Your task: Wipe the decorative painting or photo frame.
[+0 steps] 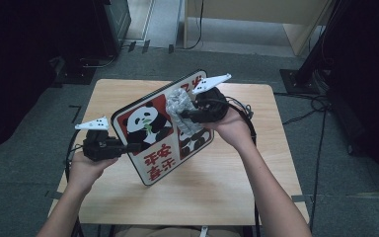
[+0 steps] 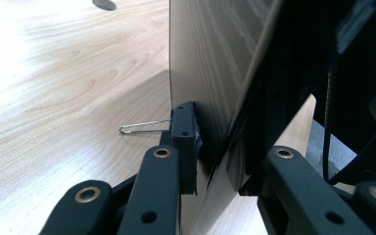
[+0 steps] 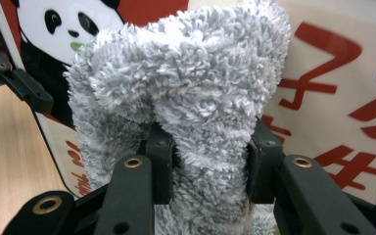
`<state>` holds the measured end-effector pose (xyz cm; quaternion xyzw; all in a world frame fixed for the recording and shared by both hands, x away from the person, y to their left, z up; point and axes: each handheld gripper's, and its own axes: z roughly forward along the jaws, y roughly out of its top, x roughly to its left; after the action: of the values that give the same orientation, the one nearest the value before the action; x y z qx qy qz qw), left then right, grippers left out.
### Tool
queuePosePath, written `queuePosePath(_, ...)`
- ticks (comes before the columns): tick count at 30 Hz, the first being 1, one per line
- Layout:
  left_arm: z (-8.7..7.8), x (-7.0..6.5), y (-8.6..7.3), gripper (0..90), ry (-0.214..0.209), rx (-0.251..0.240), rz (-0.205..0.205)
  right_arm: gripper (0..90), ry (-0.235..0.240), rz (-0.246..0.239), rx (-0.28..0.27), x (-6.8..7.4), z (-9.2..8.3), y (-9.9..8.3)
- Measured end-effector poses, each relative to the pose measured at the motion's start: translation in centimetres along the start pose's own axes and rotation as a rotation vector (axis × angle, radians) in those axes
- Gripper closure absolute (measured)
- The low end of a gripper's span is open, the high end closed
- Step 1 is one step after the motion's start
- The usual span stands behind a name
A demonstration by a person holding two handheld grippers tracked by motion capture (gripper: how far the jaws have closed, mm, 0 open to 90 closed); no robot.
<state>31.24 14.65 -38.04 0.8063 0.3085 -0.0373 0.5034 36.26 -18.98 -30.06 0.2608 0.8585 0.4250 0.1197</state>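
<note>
From the high view, a panda board (image 1: 148, 129) with red characters is held tilted up off the wooden table (image 1: 237, 192), its lower corner near the tabletop and its printed face turned toward the person. The left gripper (image 1: 131, 146) clamps the board's left edge, while the right gripper (image 1: 183, 114) presses a bunched grey fluffy cloth (image 1: 180, 106) against the board's upper middle, over the seam between the two panda pictures. In the left gripper view, the left gripper (image 2: 220, 161) has its jaws closed narrowly on the board (image 2: 210, 63), seen edge-on, one pad flat on the wood-grain back and the other behind the dark front side; a thin wire clip (image 2: 142, 127) juts from the pad toward the table (image 2: 54, 98). In the right gripper view, the right gripper (image 3: 210, 147) is closed tight on the cloth (image 3: 186, 83), whose pile bulges up and out above the pads, and the cloth lies against the board (image 3: 333, 73), with a panda's face at upper left and red characters at right
</note>
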Motion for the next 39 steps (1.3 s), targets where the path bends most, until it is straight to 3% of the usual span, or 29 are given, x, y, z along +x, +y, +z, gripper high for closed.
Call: queuePosePath(39, 0.0, 0.0, 0.0, 75.6, -0.011, 0.005, -0.01, 63.3, 0.038, 0.039, 0.047, 0.4, 2.2, -4.8)
